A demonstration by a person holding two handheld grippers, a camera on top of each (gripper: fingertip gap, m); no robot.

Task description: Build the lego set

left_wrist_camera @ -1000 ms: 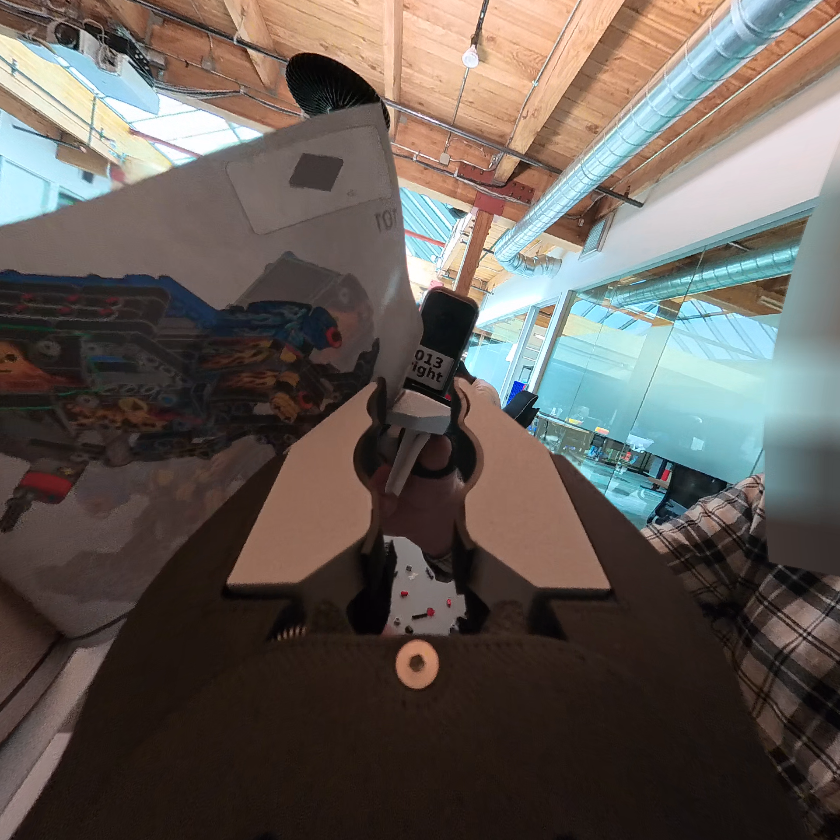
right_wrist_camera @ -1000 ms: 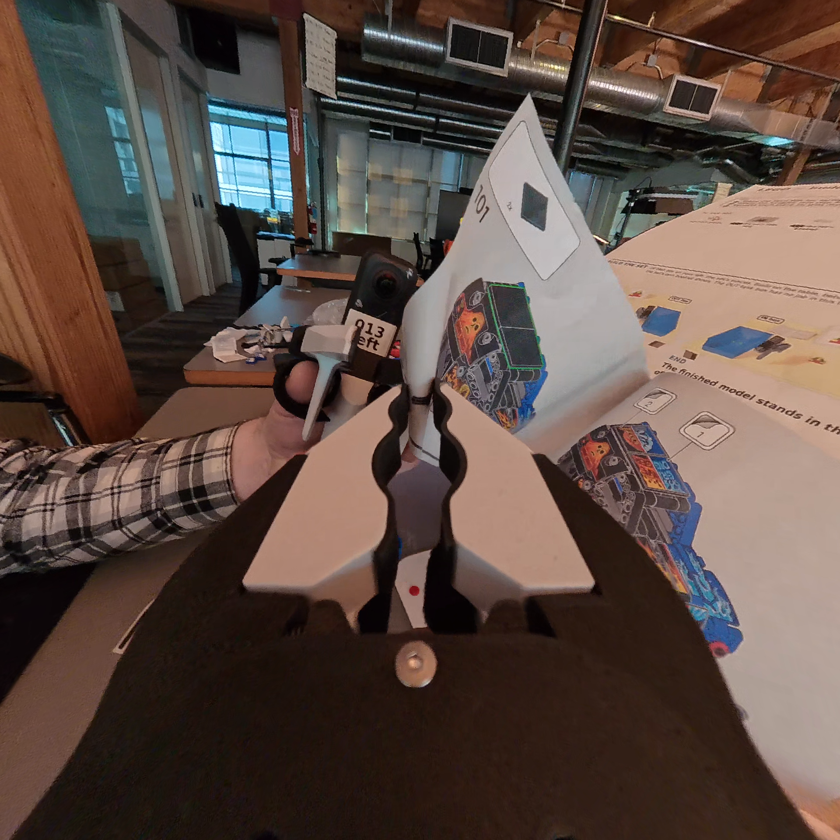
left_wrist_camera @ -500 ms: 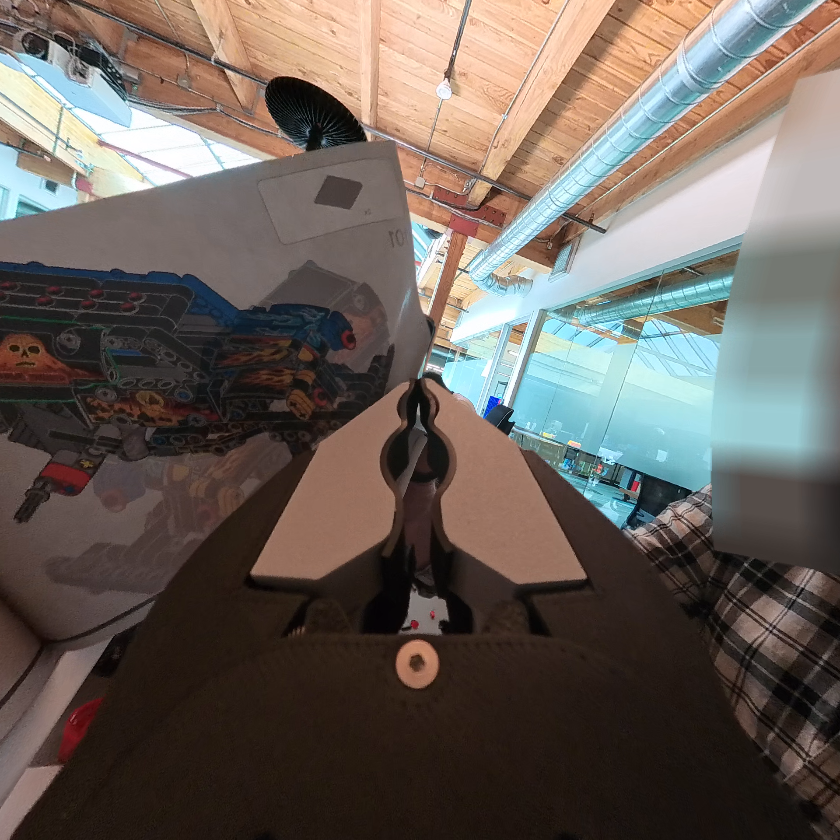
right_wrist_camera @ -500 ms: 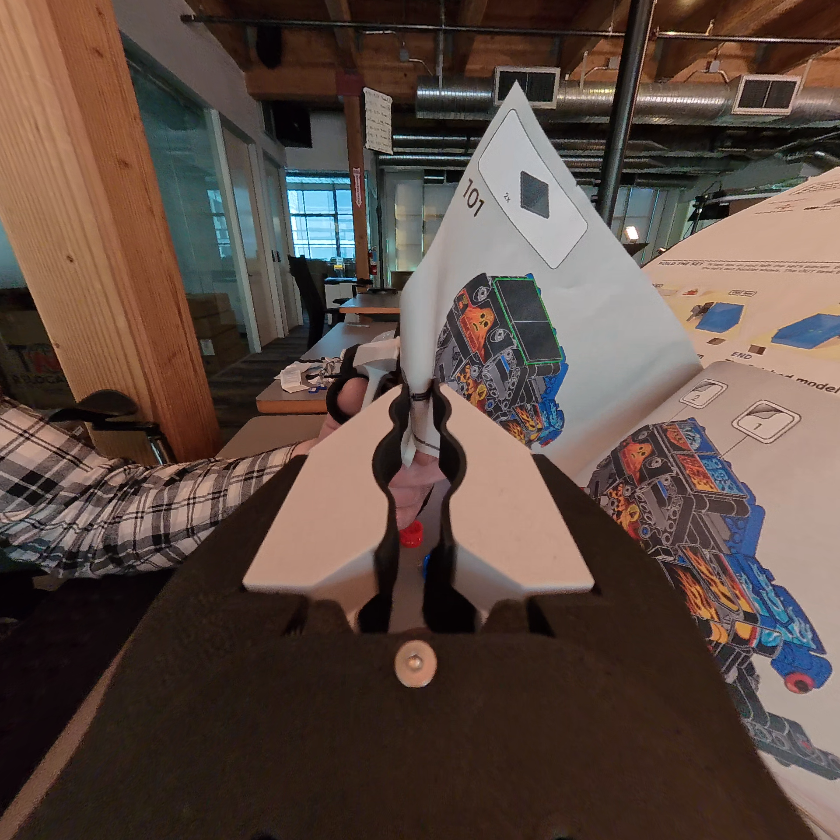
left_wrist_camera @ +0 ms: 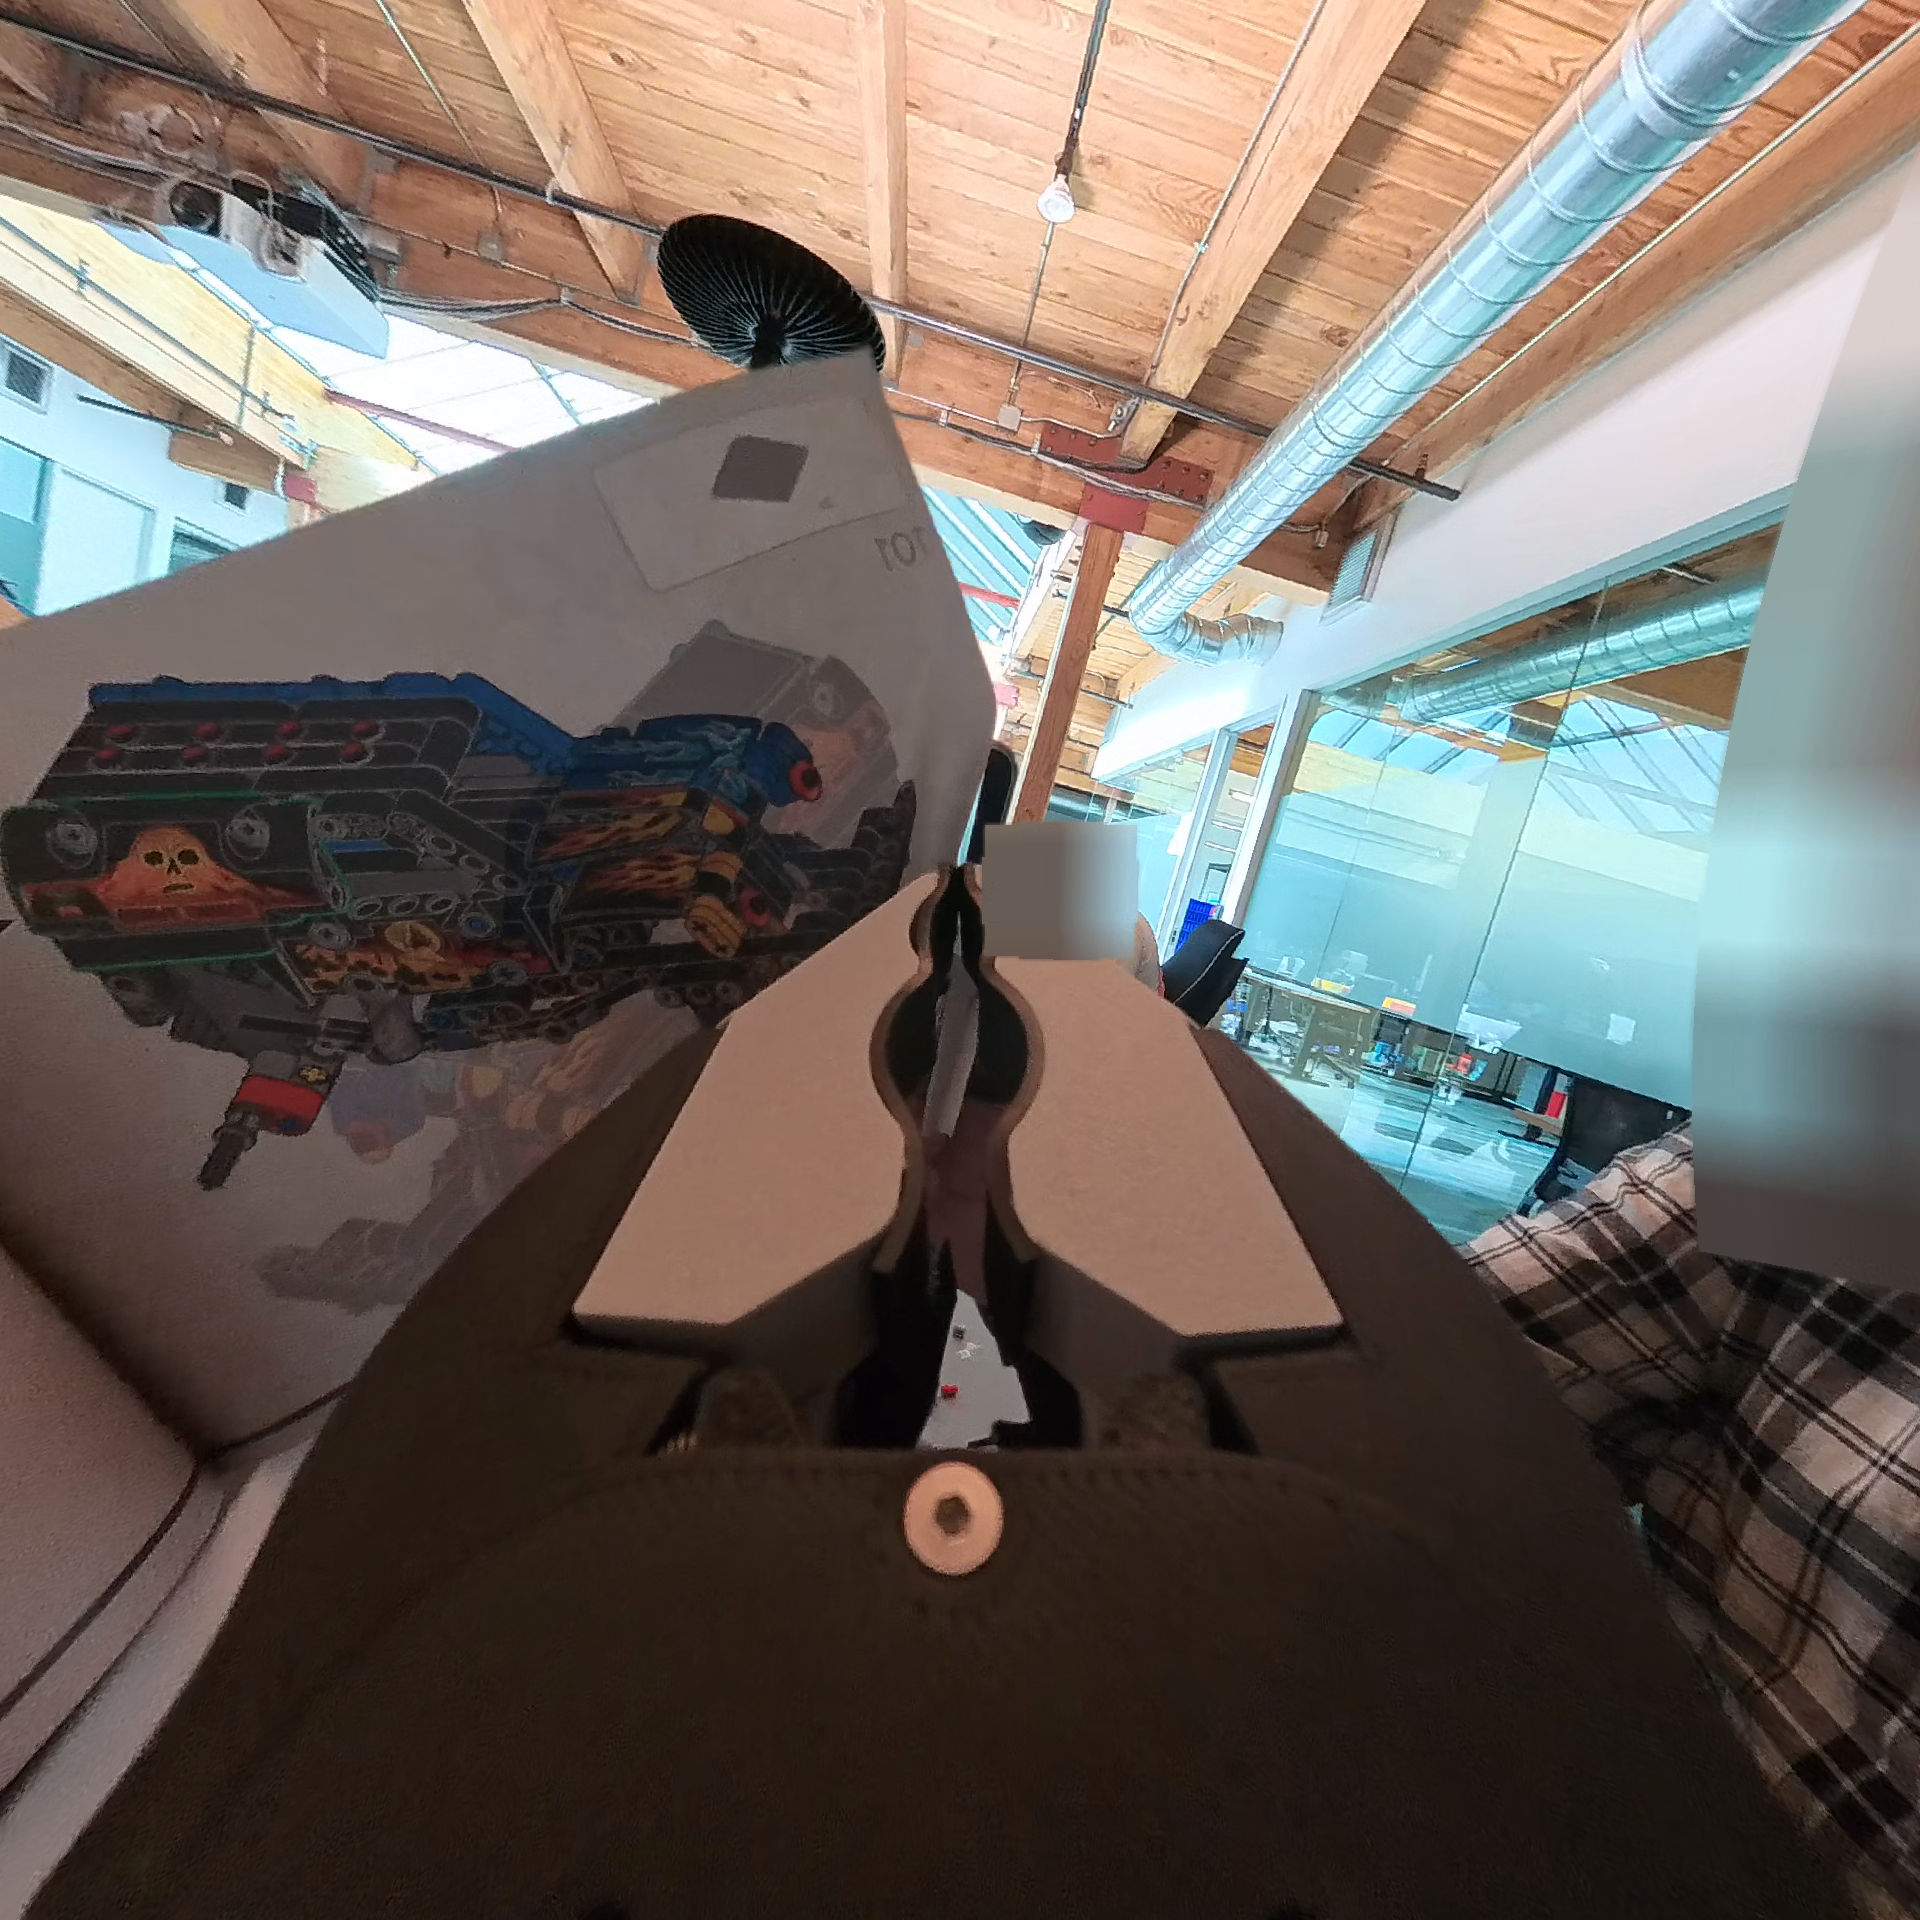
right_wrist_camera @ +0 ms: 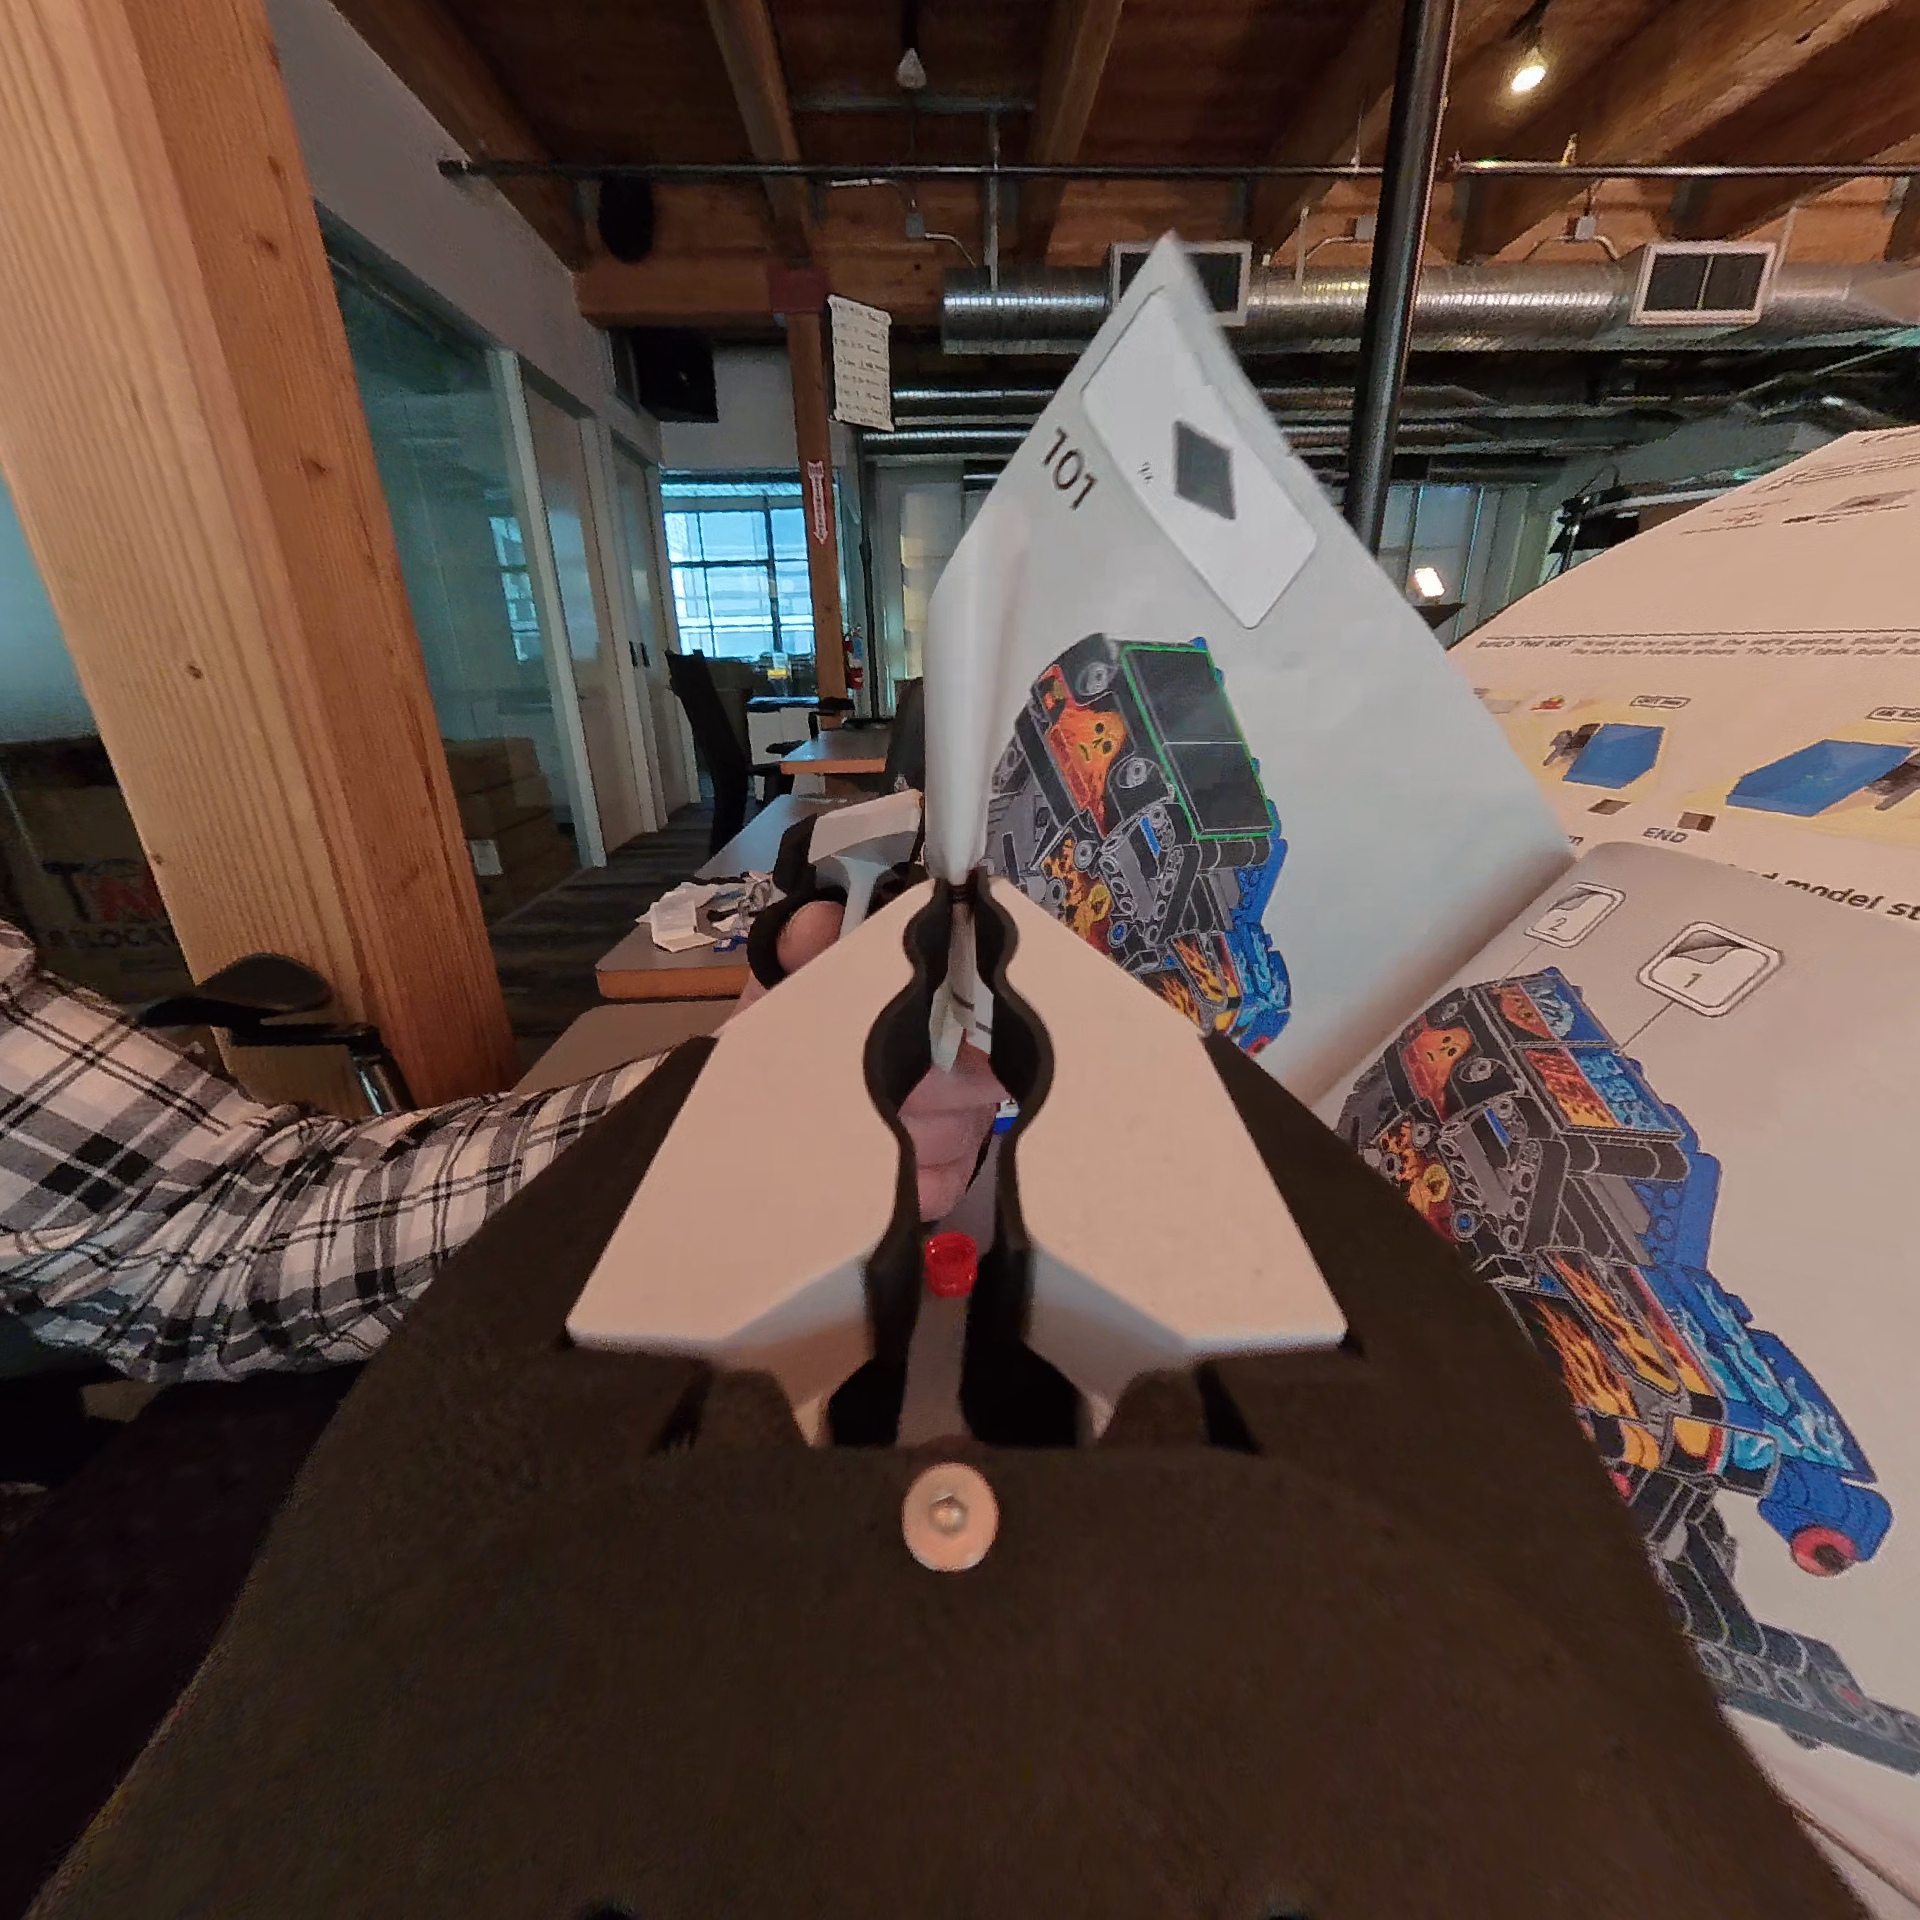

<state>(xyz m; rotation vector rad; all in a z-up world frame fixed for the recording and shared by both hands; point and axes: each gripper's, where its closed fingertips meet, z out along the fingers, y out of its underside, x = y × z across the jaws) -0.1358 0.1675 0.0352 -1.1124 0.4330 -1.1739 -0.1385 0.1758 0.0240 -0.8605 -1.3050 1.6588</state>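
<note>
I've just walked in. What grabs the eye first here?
A lifted booklet page printed with a blue, flame-marked truck stands upright, its edge pinched by both the right gripper and the left gripper. Below the right fingers sits a small red piece.

Right tongs (right_wrist_camera: 958,896) clamped on raised instruction-booklet page (right_wrist_camera: 1226,748), red stud (right_wrist_camera: 949,1263) below.

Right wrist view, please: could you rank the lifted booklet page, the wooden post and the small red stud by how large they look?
1. Wooden post, though it stands nearer the camera edge, so this is apparent size only.
2. Lifted booklet page, pinched by the right gripper.
3. Small red stud, by far the smallest.
</note>
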